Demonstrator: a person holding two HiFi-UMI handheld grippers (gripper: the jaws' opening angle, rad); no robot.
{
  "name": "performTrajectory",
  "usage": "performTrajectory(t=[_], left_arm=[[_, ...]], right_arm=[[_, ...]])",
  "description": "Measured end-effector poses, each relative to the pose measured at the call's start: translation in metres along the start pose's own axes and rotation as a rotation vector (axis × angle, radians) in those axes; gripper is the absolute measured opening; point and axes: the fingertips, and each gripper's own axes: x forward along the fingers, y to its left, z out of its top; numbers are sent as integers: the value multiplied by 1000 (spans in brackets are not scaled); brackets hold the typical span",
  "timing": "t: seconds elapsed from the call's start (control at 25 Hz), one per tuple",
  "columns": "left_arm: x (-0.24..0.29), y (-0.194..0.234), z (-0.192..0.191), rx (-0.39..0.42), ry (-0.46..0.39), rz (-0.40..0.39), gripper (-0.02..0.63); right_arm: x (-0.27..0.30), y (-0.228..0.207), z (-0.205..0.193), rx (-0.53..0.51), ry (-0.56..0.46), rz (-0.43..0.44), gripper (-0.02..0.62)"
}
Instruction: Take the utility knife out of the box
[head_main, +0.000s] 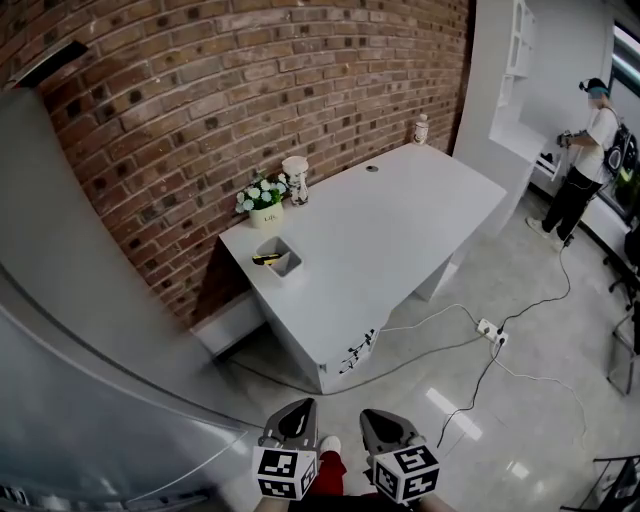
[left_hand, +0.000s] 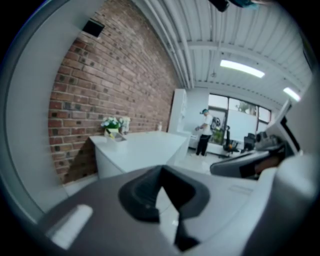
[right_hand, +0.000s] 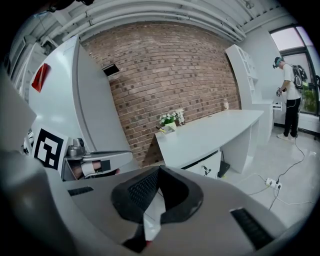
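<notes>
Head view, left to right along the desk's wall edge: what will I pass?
flower pot → white vase → round hole → small white bottle. The box overlaps the pot sideways, so it is left out.

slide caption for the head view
Ahead, table with knife in box; left gripper and right gripper shut and empty

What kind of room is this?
Probably an office or lab space: a long white desk against a brick wall, tall white shelving, and a power strip trailing cables across the floor.
</notes>
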Motion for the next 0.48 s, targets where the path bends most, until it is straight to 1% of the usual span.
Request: performTrajectory(t=[0.48], left_arm=[[46,54,27,-12,7,-14,5]], right_arm=[[63,-5,42,-1,6,-16,8]])
